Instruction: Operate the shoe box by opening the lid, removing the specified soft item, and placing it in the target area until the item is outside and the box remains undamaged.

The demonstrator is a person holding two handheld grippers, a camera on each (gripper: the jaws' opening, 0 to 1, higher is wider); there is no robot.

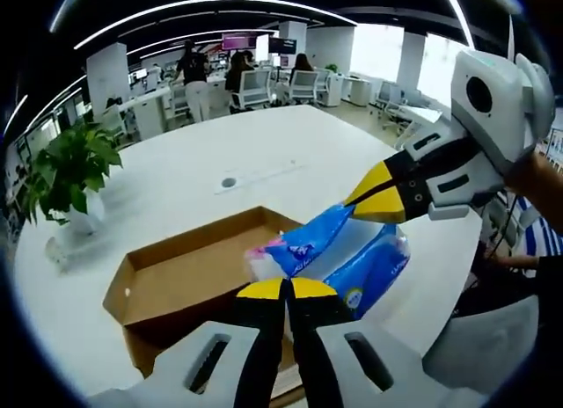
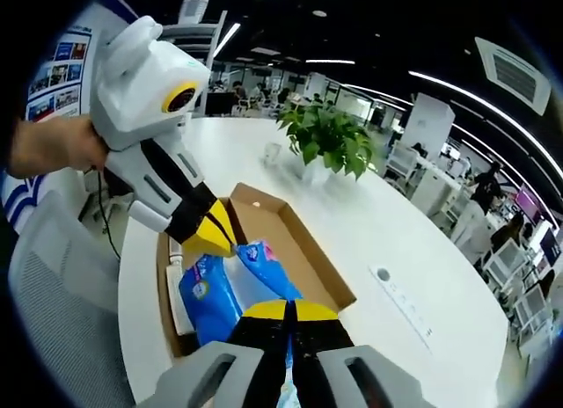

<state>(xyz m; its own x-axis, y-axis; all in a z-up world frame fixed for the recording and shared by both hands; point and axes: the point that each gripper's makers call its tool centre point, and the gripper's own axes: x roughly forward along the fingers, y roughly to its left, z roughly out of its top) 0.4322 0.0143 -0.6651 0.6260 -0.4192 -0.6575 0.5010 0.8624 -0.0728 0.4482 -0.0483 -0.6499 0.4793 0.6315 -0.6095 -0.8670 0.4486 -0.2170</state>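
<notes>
- Left gripper view: the left gripper (image 1: 283, 289) has its yellow-tipped jaws pressed together at the near edge of the blue plastic pack (image 1: 352, 254); whether it actually pinches the wrapper cannot be told.
- Same view: the right gripper (image 1: 374, 197) enters from the right, jaws closed on the pack's upper edge.
- Right gripper view: the right gripper (image 2: 283, 311) shows jaws together at the pack (image 2: 211, 289); the left gripper (image 2: 215, 236) touches its top.
- The pack sits partly over the open brown cardboard box (image 1: 176, 272), at its corner.
- The white, smooth surface (image 1: 264, 153) lies open beyond the box; a potted plant (image 2: 327, 140) stands well apart.
</notes>
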